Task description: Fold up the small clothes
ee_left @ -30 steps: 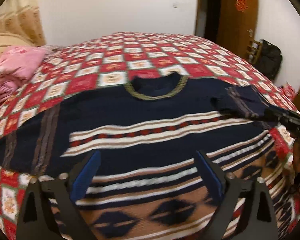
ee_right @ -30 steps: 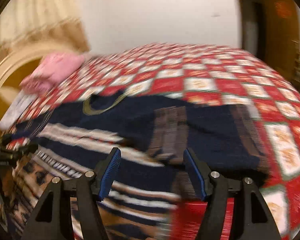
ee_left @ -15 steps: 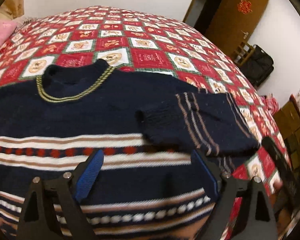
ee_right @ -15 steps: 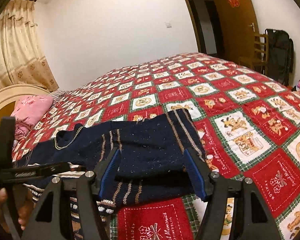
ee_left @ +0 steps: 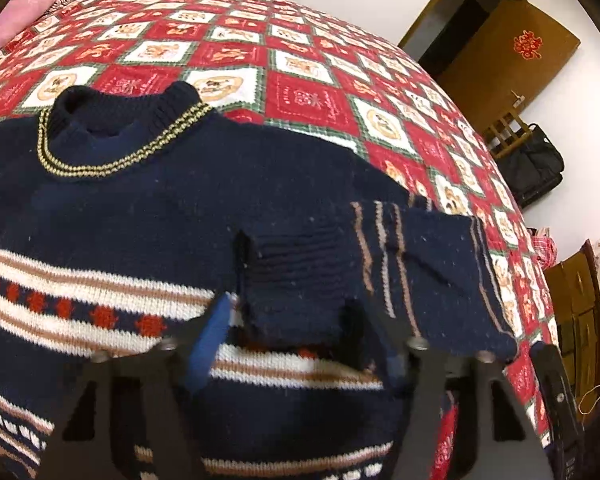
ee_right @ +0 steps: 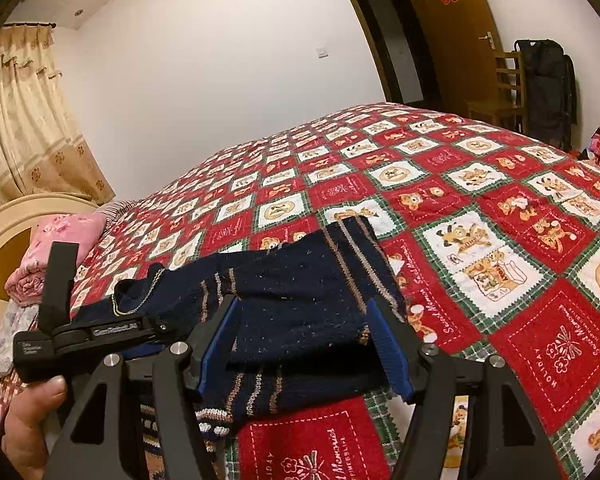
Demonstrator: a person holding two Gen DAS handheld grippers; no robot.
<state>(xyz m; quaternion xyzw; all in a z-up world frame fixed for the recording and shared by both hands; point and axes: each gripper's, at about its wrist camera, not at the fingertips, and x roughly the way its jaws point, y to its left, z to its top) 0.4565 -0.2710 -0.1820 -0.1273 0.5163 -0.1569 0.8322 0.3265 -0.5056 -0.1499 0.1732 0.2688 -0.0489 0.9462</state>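
A navy knitted sweater (ee_left: pixel 140 208) with white, tan and red bands lies flat on the red checked bedspread (ee_left: pixel 312 100), collar toward the far side. Its right sleeve (ee_left: pixel 420 264) is folded across the chest. My left gripper (ee_left: pixel 298 338) points down at the ribbed cuff (ee_left: pixel 296 280). Its jaws are closing, the cuff's near edge lies between them, and a small gap shows at the left pad. My right gripper (ee_right: pixel 304 348) stands open just off the bed's near edge by the sleeve's fold (ee_right: pixel 300 292), gripping nothing. A hand (ee_right: pixel 32 420) holds the left tool.
Folded pink bedding (ee_right: pixel 60 248) lies by the cream headboard (ee_right: pixel 20 216) at the far left. A wooden chair and a black bag (ee_right: pixel 548 88) stand past the bed near a brown door (ee_right: pixel 452 20). A wooden cabinet (ee_left: pixel 580 312) stands at the bed's right side.
My left gripper swept right across the sweater's front to the folded sleeve's cuff, tilted down, and its jaws narrowed. My right gripper drew back slightly from the sleeve and stilled.
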